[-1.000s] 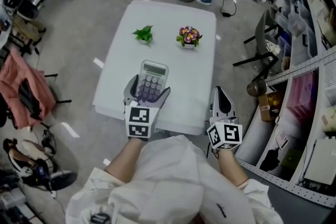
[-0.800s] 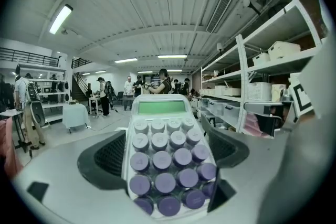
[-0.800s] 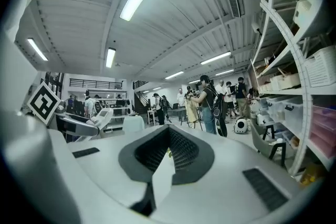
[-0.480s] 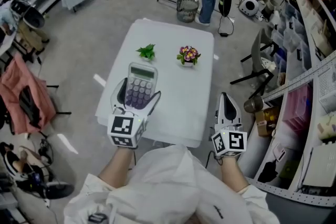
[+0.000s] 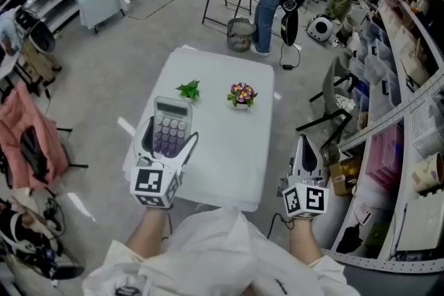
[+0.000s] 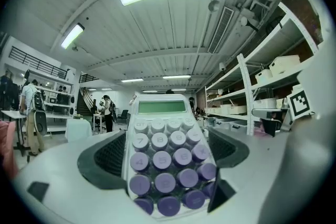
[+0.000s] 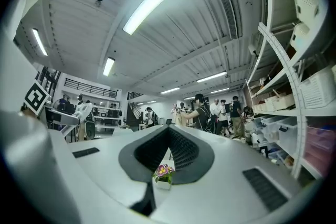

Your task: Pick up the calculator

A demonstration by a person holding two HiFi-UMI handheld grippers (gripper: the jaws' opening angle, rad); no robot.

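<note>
A pale plastic calculator (image 5: 168, 127) with rows of round lilac keys and a greenish display strip sits clamped in the left gripper (image 5: 168, 142). The smooth white jaws close on its long side edges, and the dark ribbed pads (image 6: 107, 155) press against the casing. Its body is a flat, rounded rectangle. The key face is turned upward. Its long axis runs along the jaws, with the display end pointing away from the person and the bottom row of keys nearest the gripper's body. In the head view it lies over the near left part of the white rectangular bench (image 5: 229, 149), close to that edge; how high it is above the smooth top I cannot tell.

The right gripper (image 5: 305, 143) is off the bench's near right corner, its jaws drawn together to a narrow point with nothing between them.

Farther along the bench stand a small green leafy plant (image 5: 189, 89) and, beside it but apart, a cluster of pink and yellow flowers in a small white pot (image 5: 241, 94).
</note>
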